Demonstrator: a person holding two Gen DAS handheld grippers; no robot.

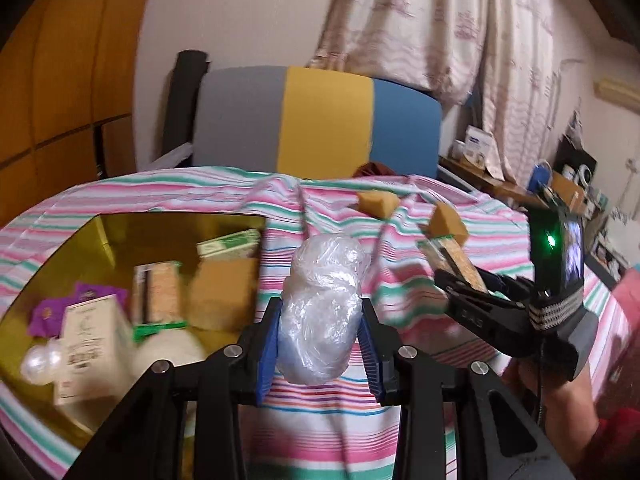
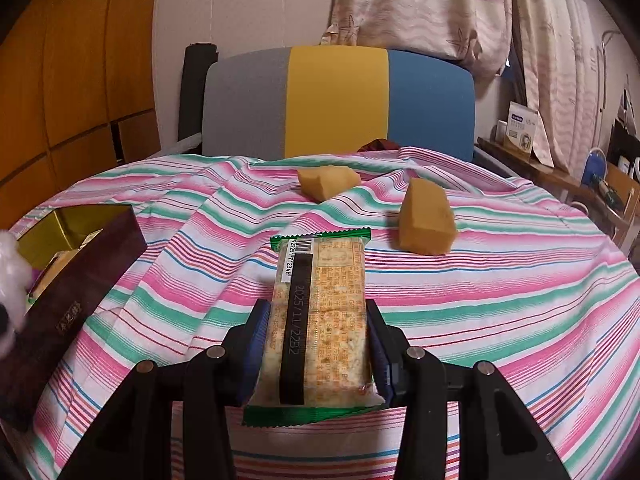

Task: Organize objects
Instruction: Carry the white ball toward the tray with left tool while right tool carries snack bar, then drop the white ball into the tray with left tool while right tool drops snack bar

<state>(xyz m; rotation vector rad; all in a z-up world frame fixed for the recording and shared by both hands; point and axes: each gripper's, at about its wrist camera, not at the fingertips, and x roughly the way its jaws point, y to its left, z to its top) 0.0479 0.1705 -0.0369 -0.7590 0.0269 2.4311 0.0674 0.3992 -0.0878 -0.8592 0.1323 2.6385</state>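
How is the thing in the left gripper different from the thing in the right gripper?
The plastic wrap bundle is a crumpled, rounded, translucent lump; the cracker packet is a flat, printed rectangle with green ends. The bundle carries no print; the packet shows a barcode and date. Both are held clamped: the left gripper and the right gripper.

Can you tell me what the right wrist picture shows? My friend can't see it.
The right gripper pinches a green-edged cracker packet above a striped cloth. Two yellow sponge chunks lie beyond; a dark box stands left.

Both wrist views close, chairward
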